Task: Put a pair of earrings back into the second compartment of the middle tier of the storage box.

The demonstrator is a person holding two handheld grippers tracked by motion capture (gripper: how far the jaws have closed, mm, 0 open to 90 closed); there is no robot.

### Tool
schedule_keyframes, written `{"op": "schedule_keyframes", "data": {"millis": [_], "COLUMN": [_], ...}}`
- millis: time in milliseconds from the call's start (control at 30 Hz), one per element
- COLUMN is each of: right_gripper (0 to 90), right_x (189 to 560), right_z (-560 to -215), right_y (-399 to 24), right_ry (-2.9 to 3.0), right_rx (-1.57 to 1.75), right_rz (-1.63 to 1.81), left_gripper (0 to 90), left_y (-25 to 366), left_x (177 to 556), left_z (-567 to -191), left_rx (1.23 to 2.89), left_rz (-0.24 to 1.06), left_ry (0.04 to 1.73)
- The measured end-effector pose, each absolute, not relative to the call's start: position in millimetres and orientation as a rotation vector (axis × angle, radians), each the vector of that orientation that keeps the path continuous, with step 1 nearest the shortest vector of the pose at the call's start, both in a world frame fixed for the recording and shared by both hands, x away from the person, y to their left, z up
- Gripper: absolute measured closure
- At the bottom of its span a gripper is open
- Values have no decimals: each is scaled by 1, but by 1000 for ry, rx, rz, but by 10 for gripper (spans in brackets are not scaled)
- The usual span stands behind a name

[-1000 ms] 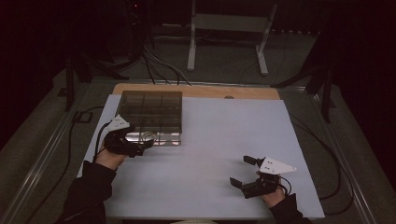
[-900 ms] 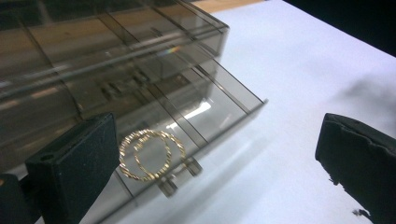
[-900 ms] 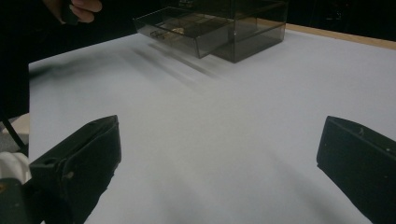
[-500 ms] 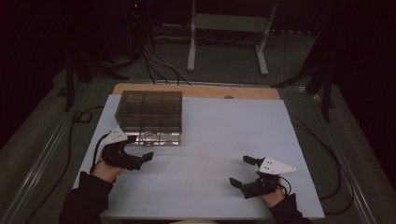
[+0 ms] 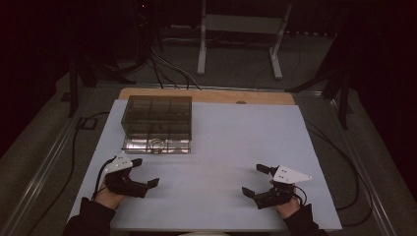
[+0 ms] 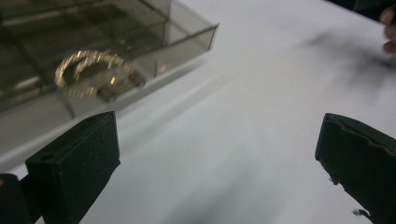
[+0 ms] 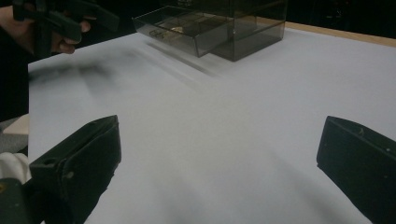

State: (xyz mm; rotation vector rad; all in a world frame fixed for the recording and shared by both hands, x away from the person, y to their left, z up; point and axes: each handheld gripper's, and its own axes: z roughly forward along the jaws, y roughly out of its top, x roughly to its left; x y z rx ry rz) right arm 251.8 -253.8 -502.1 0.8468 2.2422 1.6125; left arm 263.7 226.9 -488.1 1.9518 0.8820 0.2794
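A smoky clear drawer box (image 5: 156, 114) stands at the back left of the white table top (image 5: 231, 142). Its bottom drawer (image 5: 156, 145) is pulled out toward me, and a gold bracelet (image 5: 157, 143) lies in it. The left gripper view shows that bracelet (image 6: 93, 71) through the drawer's clear wall (image 6: 187, 44). My left gripper (image 5: 146, 172) is open and empty, a short way in front of the drawer and apart from it. My right gripper (image 5: 252, 179) is open and empty over bare table near the front right. The right gripper view shows the box (image 7: 243, 23) and the drawer (image 7: 182, 29) far ahead.
A wooden strip (image 5: 206, 94) runs along the table's far edge. Cables (image 5: 167, 64) and a metal stand (image 5: 241, 29) are on the floor behind. The other hand's fingers (image 6: 388, 28) show at the top right of the left gripper view.
My left gripper has drawn back from the drawer's front toward the near edge and now stands open. The right gripper has stayed put.
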Motion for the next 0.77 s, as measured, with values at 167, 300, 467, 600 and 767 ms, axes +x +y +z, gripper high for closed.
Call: {"op": "schedule_keyframes", "data": {"millis": [167,300,467,600,767], "right_gripper": [0,0,0,0,0], "right_x": [252,252,252,252,252], "right_z": [-502,-503,-503,-503,-503], "right_y": [-253,-253,-253,-253,-252], "right_ry": [2245,2246,2248,2248,2256], "right_rx": [844,841,840,837,838], "right_rz": [1610,1607,1603,1603,1597], "left_gripper": [7,7,7,7,7], "left_y": [236,242,243,242,241], "left_x": [255,251,249,251,252], "left_z": [-495,-500,-506,-510,-509], "left_rx": [1935,1949,1962,1959,1953], "left_rz": [287,296,320,334,334], "left_ry": [900,923,931,939,934]}}
